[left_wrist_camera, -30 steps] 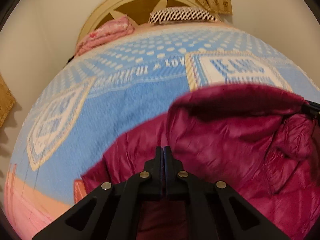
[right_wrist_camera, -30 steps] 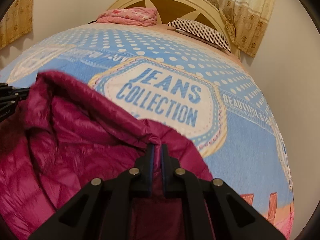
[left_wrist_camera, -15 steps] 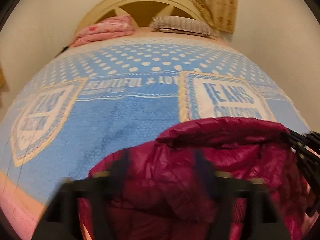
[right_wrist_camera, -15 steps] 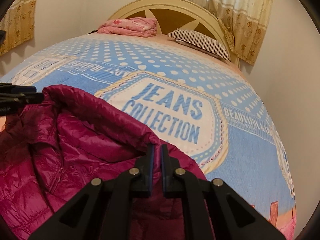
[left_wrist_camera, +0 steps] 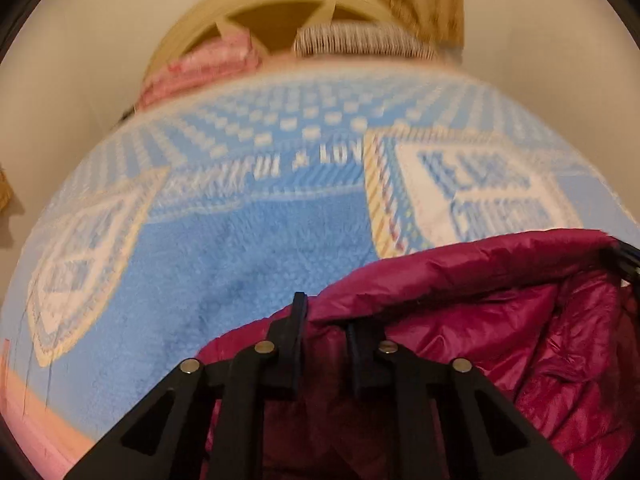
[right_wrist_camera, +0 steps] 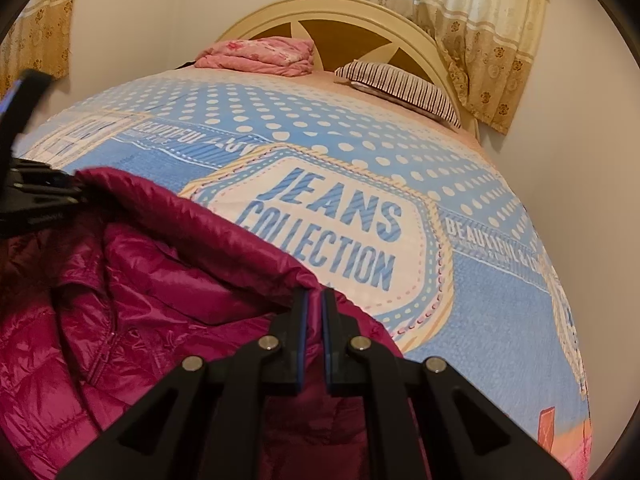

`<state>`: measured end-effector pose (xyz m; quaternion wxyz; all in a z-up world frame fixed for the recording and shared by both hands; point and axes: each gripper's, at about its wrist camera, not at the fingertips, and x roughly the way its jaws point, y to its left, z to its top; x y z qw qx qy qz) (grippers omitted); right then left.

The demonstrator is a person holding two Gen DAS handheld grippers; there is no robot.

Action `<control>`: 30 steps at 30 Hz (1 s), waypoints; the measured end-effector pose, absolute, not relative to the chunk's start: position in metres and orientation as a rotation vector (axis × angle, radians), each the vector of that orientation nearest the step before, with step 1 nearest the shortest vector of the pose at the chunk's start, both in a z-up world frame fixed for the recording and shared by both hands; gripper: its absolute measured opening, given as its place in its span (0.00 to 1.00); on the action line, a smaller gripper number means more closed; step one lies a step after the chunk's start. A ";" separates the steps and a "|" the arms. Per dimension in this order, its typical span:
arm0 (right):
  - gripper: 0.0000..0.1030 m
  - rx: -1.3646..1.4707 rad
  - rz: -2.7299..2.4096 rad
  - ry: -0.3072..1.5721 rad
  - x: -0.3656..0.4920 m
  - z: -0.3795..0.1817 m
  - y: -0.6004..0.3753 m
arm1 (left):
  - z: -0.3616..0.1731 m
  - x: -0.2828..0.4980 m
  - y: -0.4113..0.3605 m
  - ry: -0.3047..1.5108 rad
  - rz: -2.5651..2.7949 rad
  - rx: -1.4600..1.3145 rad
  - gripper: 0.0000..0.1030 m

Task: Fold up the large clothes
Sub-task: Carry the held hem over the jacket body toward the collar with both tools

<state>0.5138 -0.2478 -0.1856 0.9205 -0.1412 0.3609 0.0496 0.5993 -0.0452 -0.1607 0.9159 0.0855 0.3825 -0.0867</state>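
Observation:
A magenta puffer jacket (left_wrist_camera: pixel 500 340) lies bunched on the blue printed blanket (left_wrist_camera: pixel 248 264) of a bed. My left gripper (left_wrist_camera: pixel 326 316) has the jacket's folded edge between its jaws, which are closing and press on the fabric. My right gripper (right_wrist_camera: pixel 315 300) is shut on the same edge of the jacket (right_wrist_camera: pixel 140 280) farther along. That edge runs taut between the two grippers. The left gripper (right_wrist_camera: pixel 36 200) shows at the left rim of the right wrist view, and the right gripper (left_wrist_camera: pixel 624 260) shows at the right rim of the left wrist view.
A folded pink quilt (right_wrist_camera: pixel 260 54) and a striped pillow (right_wrist_camera: pixel 400 88) lie by the cream headboard (right_wrist_camera: pixel 340 12). Patterned curtains (right_wrist_camera: pixel 480 20) hang behind at the right. Walls stand close on both sides of the bed. Wide blanket lies beyond the jacket.
My left gripper opened wide, then closed again on the jacket's edge slightly higher up. The right gripper stayed shut on the edge, which now hangs straighter between the two.

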 end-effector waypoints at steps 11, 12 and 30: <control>0.07 -0.371 0.076 0.776 0.502 -0.218 -0.249 | -0.198 0.567 -0.035 0.784 -0.180 0.189 0.12; 0.07 -0.378 0.073 0.783 0.502 -0.221 -0.249 | -0.200 0.566 -0.035 0.789 -0.183 0.186 0.12; 0.42 -0.196 0.144 0.841 0.488 -0.183 -0.297 | -0.203 0.567 -0.037 0.797 -0.198 0.202 0.12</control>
